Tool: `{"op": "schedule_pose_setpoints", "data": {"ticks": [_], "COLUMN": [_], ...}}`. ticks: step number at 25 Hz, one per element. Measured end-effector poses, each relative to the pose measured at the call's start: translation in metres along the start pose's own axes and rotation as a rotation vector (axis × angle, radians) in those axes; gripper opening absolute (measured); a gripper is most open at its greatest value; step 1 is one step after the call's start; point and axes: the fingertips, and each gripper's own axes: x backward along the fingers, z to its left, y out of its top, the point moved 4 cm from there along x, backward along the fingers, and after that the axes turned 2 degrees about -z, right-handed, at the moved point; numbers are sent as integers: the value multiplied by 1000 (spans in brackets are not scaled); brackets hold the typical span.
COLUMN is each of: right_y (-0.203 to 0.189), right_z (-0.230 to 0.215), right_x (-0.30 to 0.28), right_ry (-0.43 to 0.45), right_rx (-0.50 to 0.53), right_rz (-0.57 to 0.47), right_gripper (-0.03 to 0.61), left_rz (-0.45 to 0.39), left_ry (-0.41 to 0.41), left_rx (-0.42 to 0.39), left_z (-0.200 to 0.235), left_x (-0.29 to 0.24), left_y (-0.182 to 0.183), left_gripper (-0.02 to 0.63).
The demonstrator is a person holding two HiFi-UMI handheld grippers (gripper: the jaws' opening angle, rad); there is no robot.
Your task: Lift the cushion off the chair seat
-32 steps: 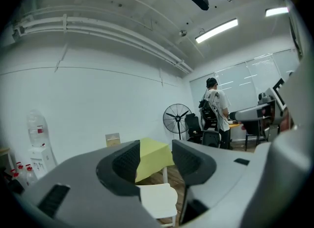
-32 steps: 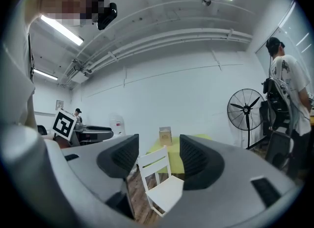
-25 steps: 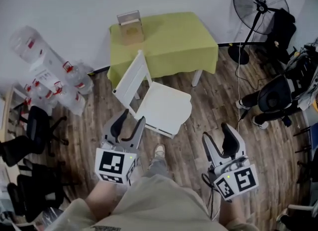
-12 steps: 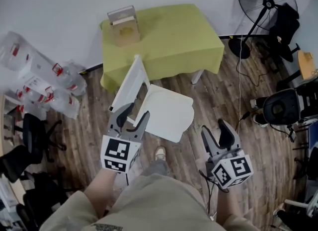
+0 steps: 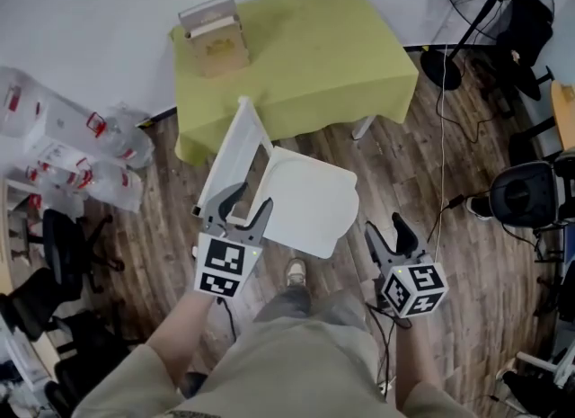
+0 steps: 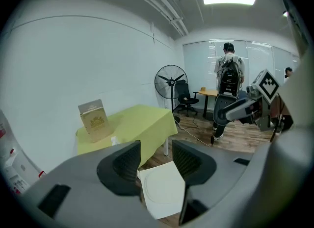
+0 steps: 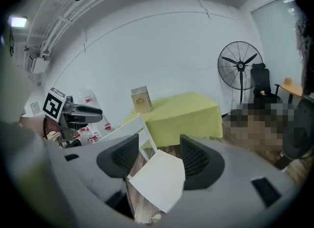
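Note:
A white chair (image 5: 241, 151) stands on the wood floor in front of a green table, its back to the left. Its seat (image 5: 310, 202) carries a flat white cushion (image 6: 162, 189) with a faint round outline, hard to tell from the seat. My left gripper (image 5: 246, 206) is open and empty at the seat's near-left corner, below the chair back. My right gripper (image 5: 386, 235) is open and empty, just right of the seat's front edge and apart from it. In the right gripper view the seat (image 7: 159, 178) shows between the spread jaws.
The green-clothed table (image 5: 296, 57) carries a tan box (image 5: 214, 37). Water bottles (image 5: 63, 137) are piled at the left, above a black office chair (image 5: 63, 236). A standing fan (image 5: 490, 3) and a dark chair (image 5: 526, 196) are at the right. A person with a backpack (image 6: 228, 75) stands far off.
Both grippers have come down and forward toward the chair. The left one now overlaps the chair's near-left corner; the right one sits closer to the seat's front. Jaws unchanged.

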Motion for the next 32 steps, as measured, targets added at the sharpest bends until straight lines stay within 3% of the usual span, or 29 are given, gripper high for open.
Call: {"op": "schedule_pose_setpoints", "data": {"ticks": [5, 10, 17, 32], "right_y": [-17, -30, -60, -177], "right_z": [-22, -47, -77, -116], "right_x": [-36, -75, -127, -212], "right_ry": [22, 50, 76, 69], "right_rx": [20, 34, 21, -1], "right_rz": [74, 129, 200, 395], "right_gripper": [268, 276, 282, 295], "left_rz": [70, 122, 199, 327], "left_ry": [-34, -5, 11, 4], "left_rx": [73, -8, 22, 117], "left_z": [-2, -1, 3, 10], "left_x": [-34, -69, -119, -222], "left_y": [-20, -38, -72, -187], "left_gripper": [204, 204, 204, 204]}}
